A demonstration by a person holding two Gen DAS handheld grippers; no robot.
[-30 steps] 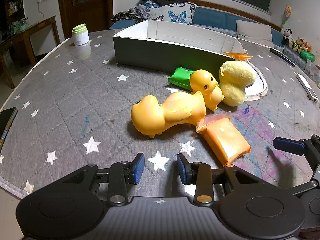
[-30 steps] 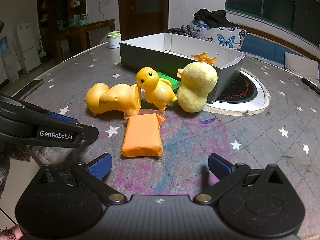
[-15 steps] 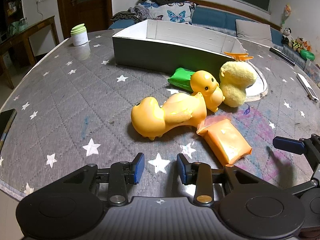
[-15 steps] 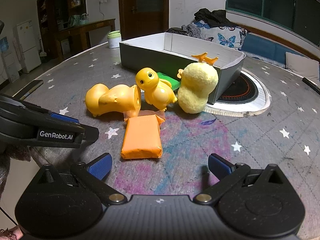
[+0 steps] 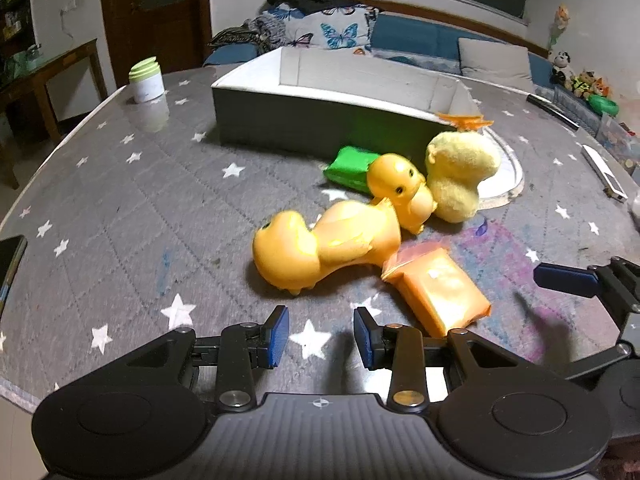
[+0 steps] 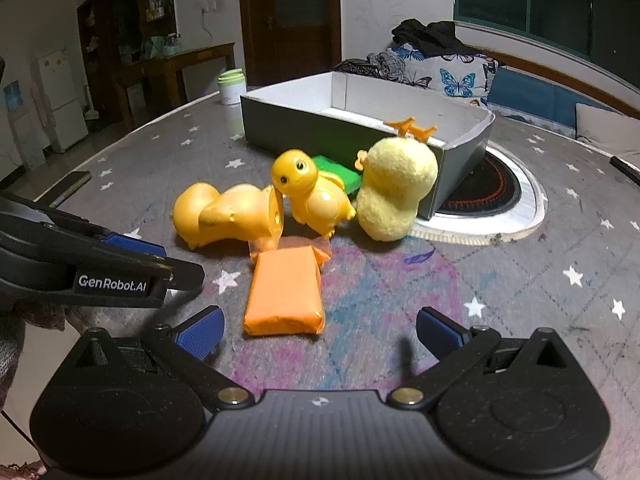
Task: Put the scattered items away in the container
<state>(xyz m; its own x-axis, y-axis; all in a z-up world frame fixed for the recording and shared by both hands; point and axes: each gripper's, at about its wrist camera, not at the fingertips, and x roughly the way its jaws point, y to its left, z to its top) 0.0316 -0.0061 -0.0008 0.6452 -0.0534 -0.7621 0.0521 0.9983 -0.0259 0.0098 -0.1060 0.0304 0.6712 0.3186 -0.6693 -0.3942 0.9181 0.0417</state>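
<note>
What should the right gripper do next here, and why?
Probably ease the right gripper forward to straddle the orange plastic-wrapped packet: its jaws are wide open, empty, and the packet lies nearest, between them, with the grey cardboard box still holding no toys.

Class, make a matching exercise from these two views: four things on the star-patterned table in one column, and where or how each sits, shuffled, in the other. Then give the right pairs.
Things
1. fluffy yellow plush chick
2. orange wrapped packet
3. green wrapped packet
4. large yellow plastic duck

Places or states
A. lying on its side
B. nearest the right hand-held gripper
C. against the grey cardboard box corner
D. behind the small yellow plastic duck

Pairs: 1-C, 2-B, 3-D, 4-A
</note>
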